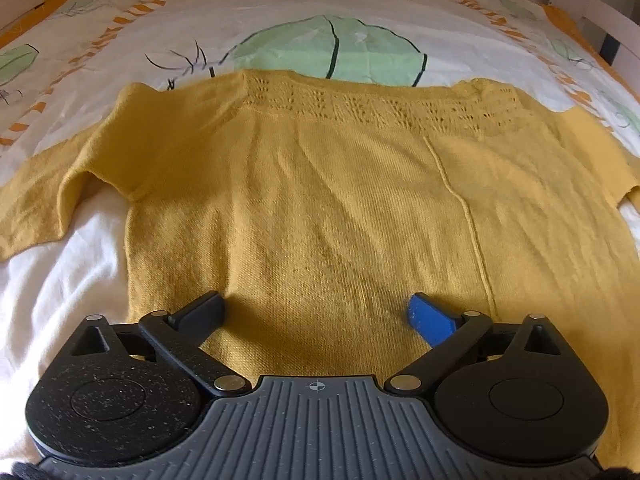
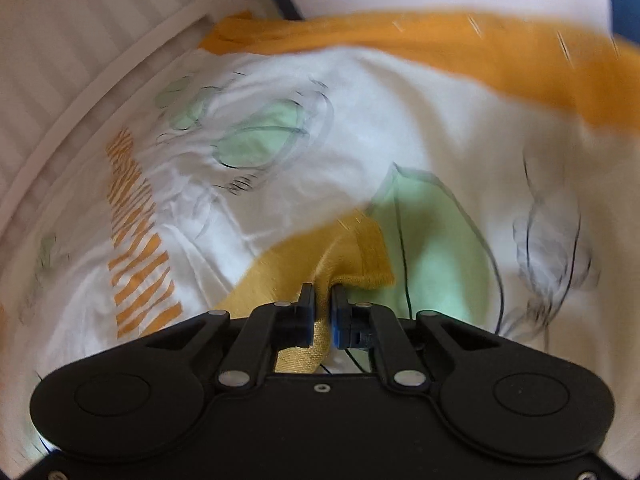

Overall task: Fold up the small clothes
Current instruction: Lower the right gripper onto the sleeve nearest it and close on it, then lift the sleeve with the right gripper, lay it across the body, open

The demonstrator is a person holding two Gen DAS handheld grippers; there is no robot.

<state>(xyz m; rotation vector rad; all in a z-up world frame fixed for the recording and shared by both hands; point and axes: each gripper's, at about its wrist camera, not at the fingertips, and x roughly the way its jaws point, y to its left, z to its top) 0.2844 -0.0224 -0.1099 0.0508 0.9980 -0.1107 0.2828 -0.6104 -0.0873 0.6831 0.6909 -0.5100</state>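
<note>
Yellow knit sweater [image 1: 320, 200] flat on bed [image 1: 80, 280], neck at 12 o'clock | left tool [image 1: 316, 312] apart over hem | right tool [image 2: 321, 300] clamped on sleeve [image 2: 344, 256], likely for folding inward

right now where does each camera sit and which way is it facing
Left wrist: rides the left gripper, angled down over the yellow knit top spread flat on the bedsheet; its own fingers stand wide apart.
Right wrist: rides the right gripper, looking down at the sheet's edge; its fingers are pinched on a sleeve.
Shared: the same yellow garment and the leaf-printed sheet.
</note>
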